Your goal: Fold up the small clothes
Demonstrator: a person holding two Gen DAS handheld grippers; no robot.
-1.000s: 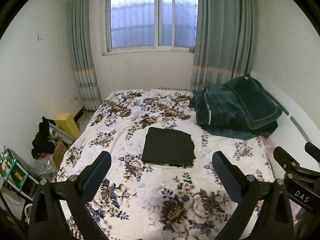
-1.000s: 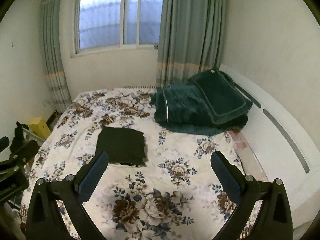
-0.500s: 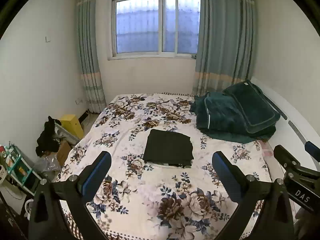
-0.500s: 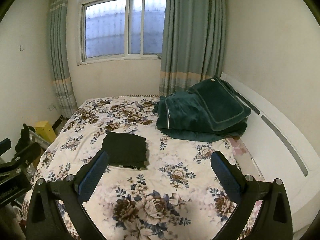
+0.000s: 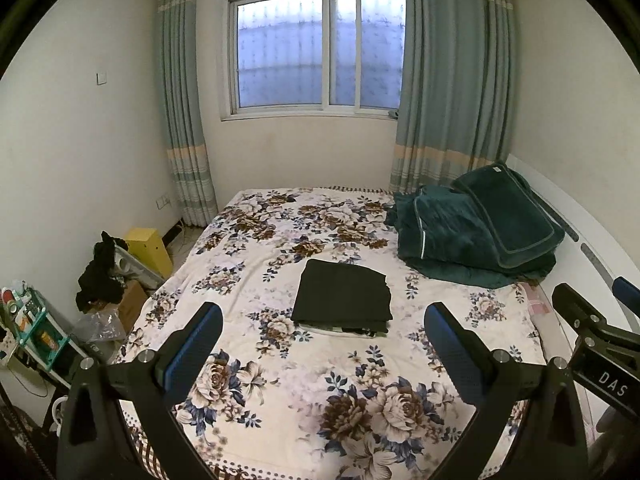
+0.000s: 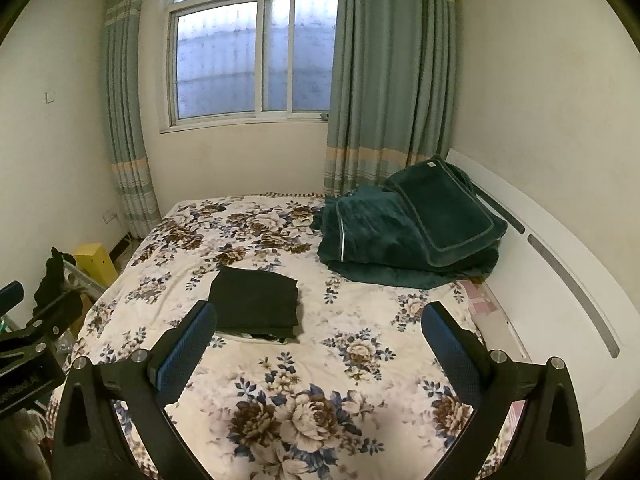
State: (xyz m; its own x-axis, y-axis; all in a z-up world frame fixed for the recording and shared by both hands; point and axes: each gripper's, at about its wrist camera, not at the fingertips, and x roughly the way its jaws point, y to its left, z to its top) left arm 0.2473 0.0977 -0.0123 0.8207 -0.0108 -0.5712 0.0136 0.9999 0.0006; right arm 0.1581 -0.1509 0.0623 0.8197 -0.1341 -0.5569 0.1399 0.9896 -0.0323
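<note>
Both tools are held high above the bed [image 5: 280,380], and nothing is gripped: the left tool [image 5: 322,334] is spread wide, the right tool [image 6: 318,330] likewise. The folded dark garment [image 5: 342,294] is seen lying flat mid-bed, near the green blanket [image 5: 472,236].

Folded clothes [image 5: 342,296] lie at the middle of the bed [image 5: 280,392]. A heap of blankets [image 5: 472,236] sits to their right, against the headboard [image 6: 560,280]. The window [image 5: 316,48] stands behind the bed. Boxes [image 5: 148,248] rest on the floor, left of the bed.
</note>
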